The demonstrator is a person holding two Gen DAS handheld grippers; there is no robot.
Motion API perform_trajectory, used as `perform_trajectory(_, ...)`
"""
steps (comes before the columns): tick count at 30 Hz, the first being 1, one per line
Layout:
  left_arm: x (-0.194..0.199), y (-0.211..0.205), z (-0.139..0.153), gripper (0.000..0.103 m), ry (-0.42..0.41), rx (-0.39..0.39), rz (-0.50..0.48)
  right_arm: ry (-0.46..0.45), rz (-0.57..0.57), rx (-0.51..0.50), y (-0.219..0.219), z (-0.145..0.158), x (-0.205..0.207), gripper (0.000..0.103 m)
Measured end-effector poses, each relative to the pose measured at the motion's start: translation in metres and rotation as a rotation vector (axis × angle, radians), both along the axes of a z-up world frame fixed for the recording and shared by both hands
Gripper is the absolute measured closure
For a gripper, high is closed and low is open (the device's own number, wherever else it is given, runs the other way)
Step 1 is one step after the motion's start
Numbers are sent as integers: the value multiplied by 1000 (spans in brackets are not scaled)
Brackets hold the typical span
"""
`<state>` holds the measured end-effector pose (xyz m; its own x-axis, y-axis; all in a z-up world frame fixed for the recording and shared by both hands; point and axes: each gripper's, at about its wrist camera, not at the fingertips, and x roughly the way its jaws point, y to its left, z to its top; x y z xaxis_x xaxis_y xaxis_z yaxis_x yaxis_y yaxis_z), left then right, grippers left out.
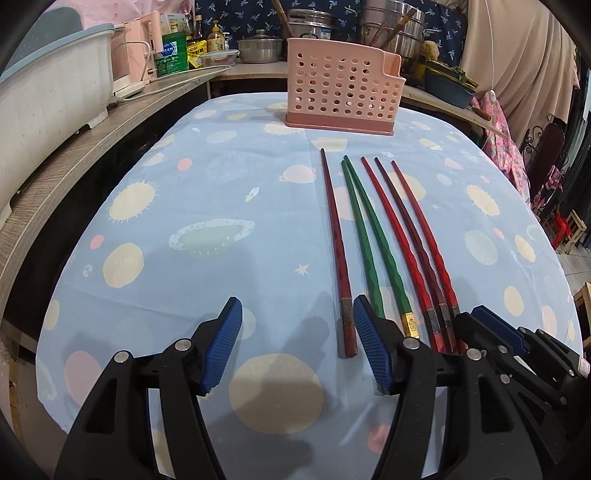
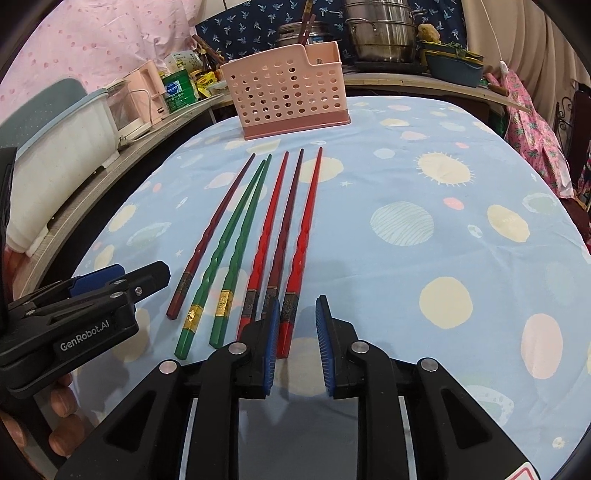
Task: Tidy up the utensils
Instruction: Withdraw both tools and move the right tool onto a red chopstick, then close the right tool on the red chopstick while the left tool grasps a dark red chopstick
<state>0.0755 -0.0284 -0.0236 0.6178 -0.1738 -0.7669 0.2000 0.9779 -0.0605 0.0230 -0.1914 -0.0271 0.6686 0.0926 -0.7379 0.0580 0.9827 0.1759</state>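
Six chopsticks (image 2: 258, 243) lying side by side on the planet-print tablecloth (image 2: 443, 221): one dark red, two green, three red. Pink perforated utensil holder (image 2: 288, 88) standing upright beyond their tips. Right gripper (image 2: 297, 325) low over the near ends, jaws parted, rightmost red chopstick (image 2: 301, 254) between the pads. Left gripper (image 2: 122, 277) alongside, at the left.

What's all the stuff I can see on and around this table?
Chopsticks: six; two green, two bright red, two dark red; side by side on the tablecloth.
Holder: one, pink, perforated; far end of table, upright.
Tablecloth: one, light blue with planets; covers the table.
Pots: several, steel; on the counter behind.
Bottles and jars: several, mixed colours; on the left shelf.
Tub: one, white; on the left shelf.
Left gripper: black, blue pads; open, nothing held.
Right gripper: same; narrowly open by chopstick ends.
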Motion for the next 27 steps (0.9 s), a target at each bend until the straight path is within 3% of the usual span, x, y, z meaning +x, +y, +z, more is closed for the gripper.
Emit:
perform_trajectory(4,-1,-1,-1,43,3,0,-4,6,-10,-22,-1,-2,0,85)
perform_trajectory(10,-3,-3,-4,43,10,2,-12,2,-24,-26,-6,-3,-1,97)
perform_trajectory(27,-1,-7,-17,44,28,25,-12,-15,-34,-38,-7,-4,-3,97)
